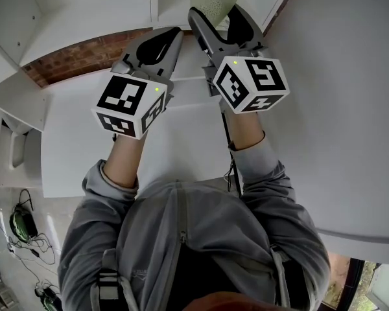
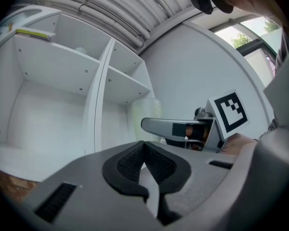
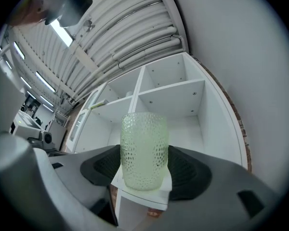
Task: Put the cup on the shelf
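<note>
The right gripper (image 1: 222, 19) is clamped on a pale green dimpled translucent cup (image 3: 143, 148). Its jaws stand apart by just the cup's width, and the black ribbed pads (image 3: 187, 170) press against the cup's two sides low on its body. The cup sits upright and is held in front of the white open-fronted shelf unit (image 3: 169, 91), close to the front edge of a shelf board by the upright divider. Whether its base touches that board is hard to tell, as the jaws cover the spot. The left gripper (image 2: 144, 166) hangs just beside the right one, nearer the shelf unit's left compartments. Its jaws are pressed together with nothing between the pads, and it touches neither cup nor shelf.
</note>
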The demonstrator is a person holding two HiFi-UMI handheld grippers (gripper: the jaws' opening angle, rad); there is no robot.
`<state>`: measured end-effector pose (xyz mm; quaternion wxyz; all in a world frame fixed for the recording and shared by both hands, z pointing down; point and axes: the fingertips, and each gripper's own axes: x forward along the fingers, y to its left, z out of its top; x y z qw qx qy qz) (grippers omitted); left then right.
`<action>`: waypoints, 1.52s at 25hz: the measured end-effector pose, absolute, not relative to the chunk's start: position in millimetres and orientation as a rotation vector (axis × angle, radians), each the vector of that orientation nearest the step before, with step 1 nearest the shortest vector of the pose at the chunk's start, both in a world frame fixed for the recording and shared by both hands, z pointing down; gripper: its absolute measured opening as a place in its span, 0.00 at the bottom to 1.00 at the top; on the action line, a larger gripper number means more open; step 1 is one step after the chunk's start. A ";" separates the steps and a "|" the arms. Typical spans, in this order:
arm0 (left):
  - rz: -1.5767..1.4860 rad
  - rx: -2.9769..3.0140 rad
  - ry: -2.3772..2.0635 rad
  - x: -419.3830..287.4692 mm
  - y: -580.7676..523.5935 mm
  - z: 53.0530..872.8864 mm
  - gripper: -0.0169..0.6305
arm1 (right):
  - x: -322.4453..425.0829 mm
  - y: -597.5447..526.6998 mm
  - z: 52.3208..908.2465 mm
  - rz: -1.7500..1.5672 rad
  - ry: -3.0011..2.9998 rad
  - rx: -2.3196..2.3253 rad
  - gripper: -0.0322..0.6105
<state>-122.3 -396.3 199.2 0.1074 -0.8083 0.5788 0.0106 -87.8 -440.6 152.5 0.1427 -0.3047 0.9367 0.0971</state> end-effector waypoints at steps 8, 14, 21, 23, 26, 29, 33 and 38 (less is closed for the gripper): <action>0.017 -2.360 1.719 -125.0 -407.0 192.1 0.04 | -104.0 -462.0 137.9 0.296 2.717 -0.877 0.54; 0.009 -2.357 1.742 -133.3 -414.5 196.8 0.04 | -123.6 -485.2 135.0 0.292 2.744 -0.885 0.54; 0.003 -2.348 1.767 -143.7 -420.5 200.7 0.04 | -149.7 -502.3 137.6 0.288 2.790 -0.886 0.54; 0.002 -2.348 1.773 -145.8 -421.9 202.6 0.04 | -154.4 -507.4 142.2 0.282 2.809 -0.899 0.54; 0.002 -2.353 1.779 -147.3 -423.2 206.0 0.04 | -158.0 -512.4 147.3 0.296 2.828 -0.925 0.54; 0.004 -2.357 1.779 -147.5 -424.0 208.1 0.04 | -162.2 -514.3 149.2 0.326 2.850 -0.944 0.54; 0.007 -2.366 1.770 -144.8 -424.4 209.1 0.04 | -168.5 -515.0 154.8 0.372 2.918 -0.960 0.54; 0.010 -2.376 1.765 -144.7 -424.5 212.0 0.04 | -175.3 -515.6 161.3 0.393 2.983 -0.963 0.54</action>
